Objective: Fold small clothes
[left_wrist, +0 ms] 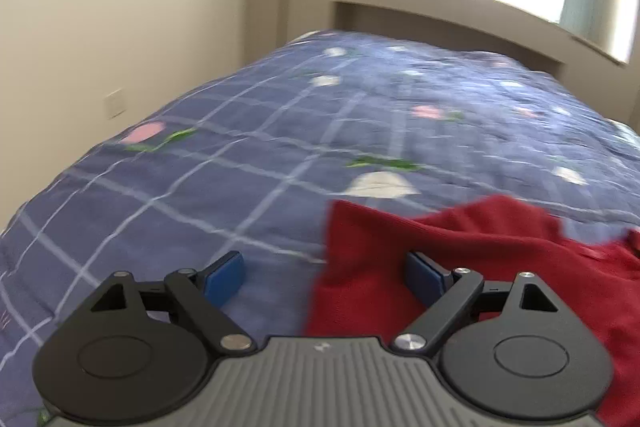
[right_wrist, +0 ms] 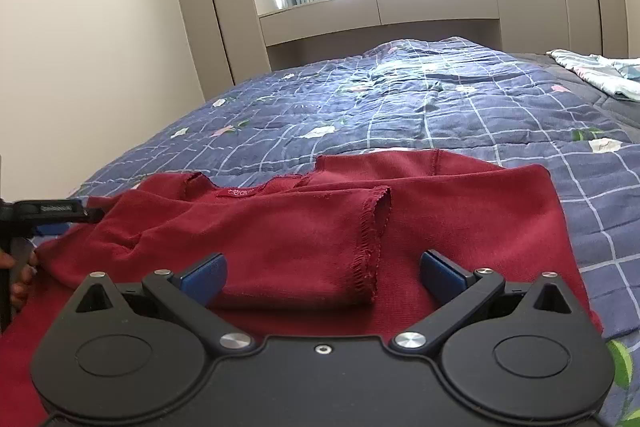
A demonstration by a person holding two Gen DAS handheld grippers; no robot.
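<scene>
Shirt half folded on the bed, both tools spread wide and holding nothing.

The red shirt (right_wrist: 304, 227) lies flat on the blue checked quilt (right_wrist: 460, 107) of the bed, one sleeve (right_wrist: 320, 223) already laid across the body, its raw cuff facing the right tool (right_wrist: 322, 277). That tool hovers low over the near hem with its jaws well apart and nothing between them, probably placed to take the lower edge for the next fold. The left tool (left_wrist: 324, 275), also wide open and empty, sits at the shirt's left side, straddling the cloth edge with one blue pad over quilt and the other over fabric; this view is motion-blurred. From the right view its tip (right_wrist: 60, 209) reaches the shoulder area, likely to pinch that side. Light bedding (right_wrist: 596, 71) lies well apart, at the far right.
</scene>
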